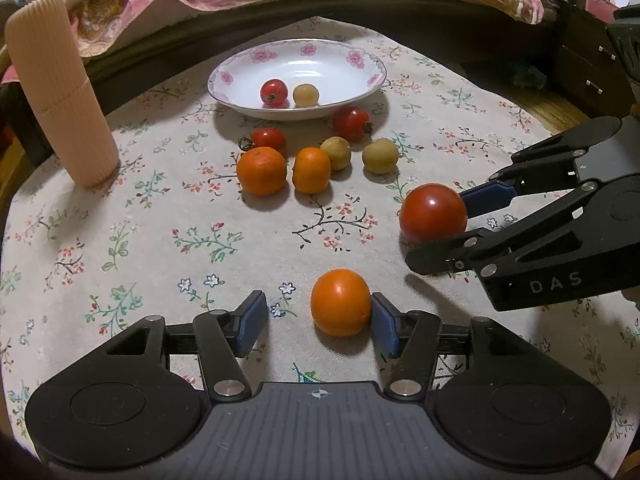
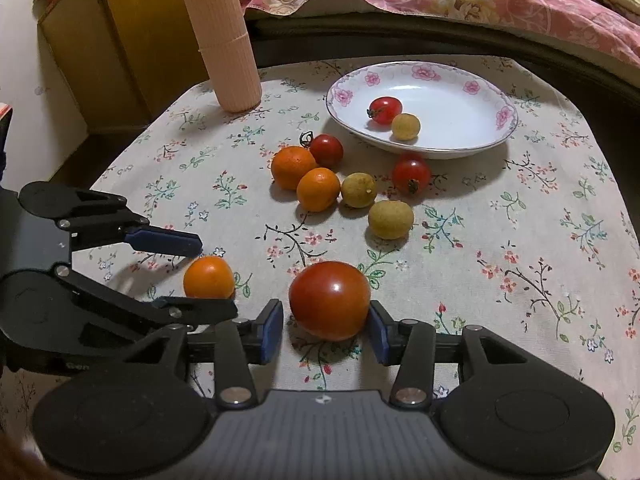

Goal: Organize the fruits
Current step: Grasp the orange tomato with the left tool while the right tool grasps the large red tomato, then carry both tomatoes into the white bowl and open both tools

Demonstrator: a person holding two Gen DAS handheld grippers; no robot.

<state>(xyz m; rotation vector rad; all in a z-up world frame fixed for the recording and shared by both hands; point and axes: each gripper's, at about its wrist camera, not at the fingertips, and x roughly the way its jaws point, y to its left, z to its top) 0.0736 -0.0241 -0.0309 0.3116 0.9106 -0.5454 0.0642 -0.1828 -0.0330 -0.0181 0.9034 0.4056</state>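
The plate (image 1: 372, 76) serves as the landmark; it stands at the far side of the bench (image 1: 160, 220) and already contains one cherry tomato (image 1: 273, 93) and one longan (image 1: 305, 94).

Left of the plate stands a ribbed pink container (image 1: 60, 92). In front of the plate lies a loose group: two small oranges (image 1: 261, 170), two cherry tomatoes and two longans.

Further in front of the plate, the left gripper (image 1: 320, 322) has its fingers apart around a single orange (image 1: 341, 302). One pad touches the fruit; the other stands clear. The orange rests on the bench.

Right of that orange, the right gripper (image 2: 326, 328) brackets a large tomato (image 2: 329, 300), fingers apart and close to its sides, not clamped. The tomato rests on the bench.

Handling, as judged: the orange is light, with firm, slightly yielding peel; grip across its widest girth. The tomato is smooth, glossy, likely slippery and easily bruised; grip at the equator with minimal force.

Not determinable: the tomato's stem side, the underside of either fruit, and contact on the tomato's right flank. The bench edges are cut off by the fisheye border.
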